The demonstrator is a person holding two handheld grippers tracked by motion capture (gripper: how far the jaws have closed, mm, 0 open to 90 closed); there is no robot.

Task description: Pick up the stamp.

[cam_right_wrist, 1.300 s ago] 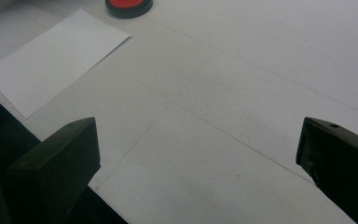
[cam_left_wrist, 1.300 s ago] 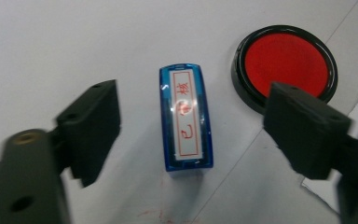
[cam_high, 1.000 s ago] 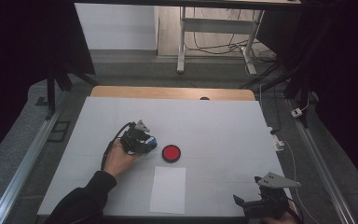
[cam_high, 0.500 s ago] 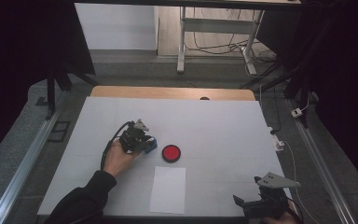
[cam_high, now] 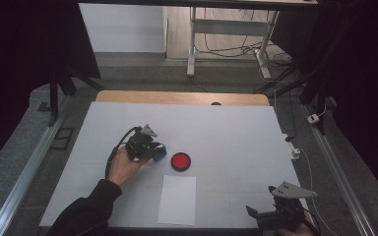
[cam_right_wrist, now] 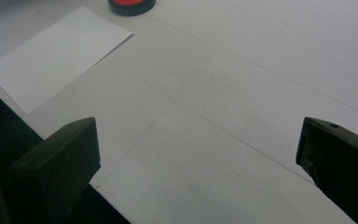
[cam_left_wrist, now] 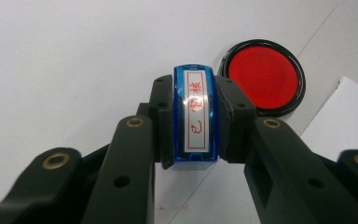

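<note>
Between the jaws of the left gripper a blue stamp is clamped, the closing just completed, so the pick-up counts as done. Just beside it, at two o'clock in the left gripper view, the red ink pad is open and apparently untouched; the paper at six o'clock of the pad is blank. Inking and stamping are judged still to come. At the table's near right corner, the right gripper is held wide and empty.

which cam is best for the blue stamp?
Left gripper view: the blue stamp sits close up, clamped between the left tool, red label characters visible. High view shows just a small blue patch beside the hand.
</note>
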